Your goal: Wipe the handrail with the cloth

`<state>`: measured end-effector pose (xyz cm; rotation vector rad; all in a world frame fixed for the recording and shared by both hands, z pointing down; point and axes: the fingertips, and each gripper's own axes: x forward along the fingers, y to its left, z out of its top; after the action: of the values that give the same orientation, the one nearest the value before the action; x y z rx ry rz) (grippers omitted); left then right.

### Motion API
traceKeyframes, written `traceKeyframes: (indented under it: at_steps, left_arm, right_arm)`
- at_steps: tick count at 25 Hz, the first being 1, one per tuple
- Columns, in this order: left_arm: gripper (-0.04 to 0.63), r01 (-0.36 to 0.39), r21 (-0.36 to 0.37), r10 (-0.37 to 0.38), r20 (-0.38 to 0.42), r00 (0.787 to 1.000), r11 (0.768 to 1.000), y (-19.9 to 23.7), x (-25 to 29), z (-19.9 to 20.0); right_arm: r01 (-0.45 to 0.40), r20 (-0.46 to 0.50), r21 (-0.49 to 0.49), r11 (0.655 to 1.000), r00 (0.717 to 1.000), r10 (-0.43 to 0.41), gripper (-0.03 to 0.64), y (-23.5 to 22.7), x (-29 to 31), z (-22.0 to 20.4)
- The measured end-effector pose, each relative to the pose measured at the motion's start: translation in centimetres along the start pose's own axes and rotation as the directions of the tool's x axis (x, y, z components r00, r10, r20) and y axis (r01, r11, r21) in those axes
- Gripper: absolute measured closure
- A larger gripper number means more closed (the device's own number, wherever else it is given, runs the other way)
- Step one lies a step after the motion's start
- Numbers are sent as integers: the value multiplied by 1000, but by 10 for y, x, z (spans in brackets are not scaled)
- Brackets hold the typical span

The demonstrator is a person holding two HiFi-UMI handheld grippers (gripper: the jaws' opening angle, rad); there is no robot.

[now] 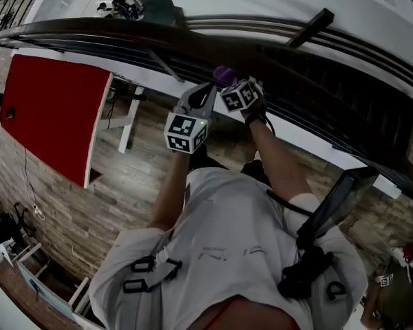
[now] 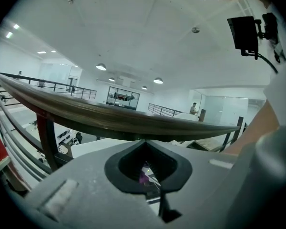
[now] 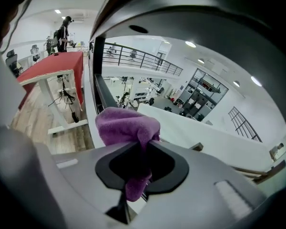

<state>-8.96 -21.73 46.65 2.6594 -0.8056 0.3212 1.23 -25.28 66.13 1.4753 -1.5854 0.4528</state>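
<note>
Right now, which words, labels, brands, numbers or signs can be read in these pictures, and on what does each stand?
None: no readable text in any view.
The marker cubes carry only black-and-white square patterns, no letters.
The cloth, handrail and red table show no print.

the grey left gripper [image 1: 205,91] and right gripper [image 1: 228,81] carry black-and-white marker cubes [image 1: 186,133]; white short-sleeved shirt [image 1: 227,218], black straps [image 1: 151,270].

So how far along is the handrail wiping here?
Done: the purple fleecy cloth is pinched in the right gripper. In hand: it is held up at the dark wooden handrail; contact is unclear. The left gripper is shut. Left: seemingly the whole wipe.
</note>
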Motion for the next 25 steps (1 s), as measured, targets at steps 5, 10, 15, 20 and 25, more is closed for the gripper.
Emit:
traceKeyframes:
  at_steps: [5, 10, 15, 20, 25]
  left_arm:
    - [594, 102, 38, -101, -41, 994, 994, -52, 27, -13]
    - [594, 181, 71, -175, -84, 981, 981, -92, 51, -28]
    - [594, 247, 93, -235, -125, 964, 965, -123, 68, -36]
    - [594, 324, 98, -307, -154, 939, 941, -161, 81, -44]
    - [594, 366, 104, -346, -169, 923, 925, -188, 92, -46]
  right_arm:
    - [31, -33, 59, 998, 999, -29, 568, -36, -19, -36]
    - [108, -36, 76, 991, 994, -106, 568, -70, -24, -80]
    - [131, -54, 155, 979, 991, -124, 568, -100, -42, -108]
    - [175, -84, 199, 964, 983, -162, 568, -127, -54, -151]
    - [190, -72, 226, 955, 981, -178, 568, -148, -65, -175]
